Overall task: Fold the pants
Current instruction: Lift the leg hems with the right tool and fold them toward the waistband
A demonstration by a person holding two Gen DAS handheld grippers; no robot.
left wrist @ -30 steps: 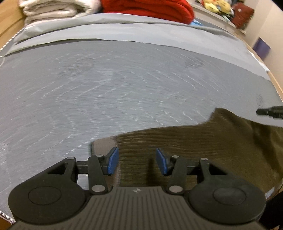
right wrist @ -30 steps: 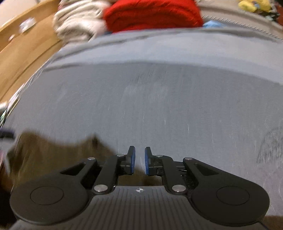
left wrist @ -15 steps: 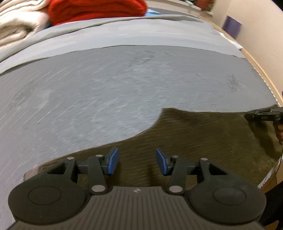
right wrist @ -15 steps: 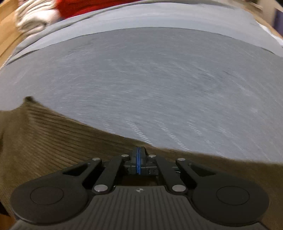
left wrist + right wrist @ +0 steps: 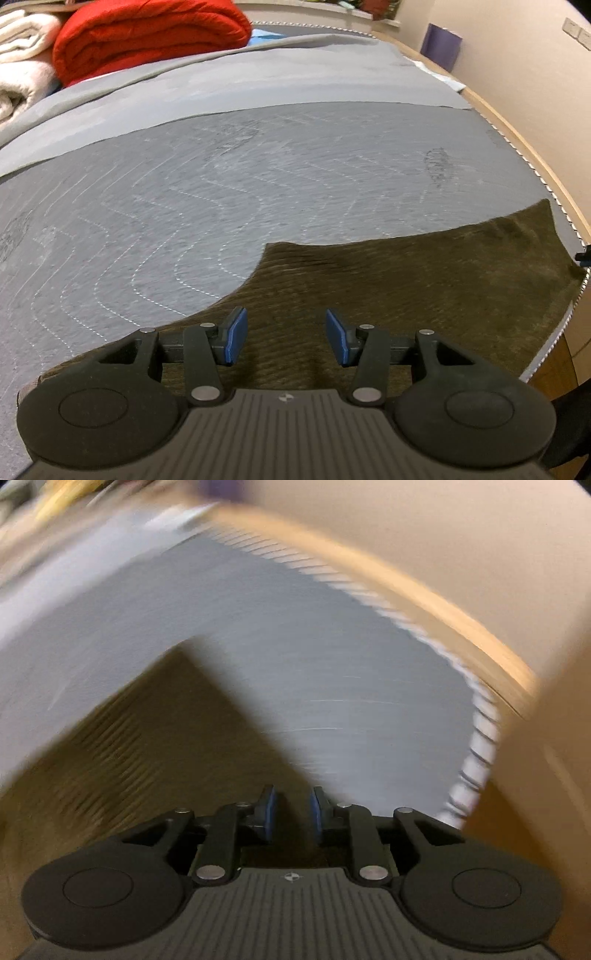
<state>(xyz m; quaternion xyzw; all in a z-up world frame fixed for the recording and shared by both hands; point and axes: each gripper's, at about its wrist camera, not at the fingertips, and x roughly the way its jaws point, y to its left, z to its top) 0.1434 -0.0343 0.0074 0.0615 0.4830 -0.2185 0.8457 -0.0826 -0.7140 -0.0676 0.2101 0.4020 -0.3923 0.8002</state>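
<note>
Olive-brown corduroy pants [image 5: 424,280] lie spread flat on the grey quilted cover [image 5: 258,177], reaching toward its right edge. My left gripper [image 5: 283,336] is open just above the pants' near part, nothing between its blue pads. In the blurred right wrist view a corner of the pants [image 5: 159,731] points away from me on the grey cover [image 5: 332,686]. My right gripper [image 5: 291,815] is open by a small gap at the pants' right edge, holding nothing. Its tip [image 5: 584,255] shows at the far right of the left wrist view.
A rolled red blanket [image 5: 147,37] and cream blankets [image 5: 18,66] lie at the back left. The cover's stitched right edge [image 5: 517,151] runs along a wooden frame beside a beige wall [image 5: 535,74]. A purple object [image 5: 441,46] stands at the back right.
My right gripper was shut half a second ago and has opened a little while swinging right toward the cover's corner. The pants now lie spread further right. My left gripper stayed open.
</note>
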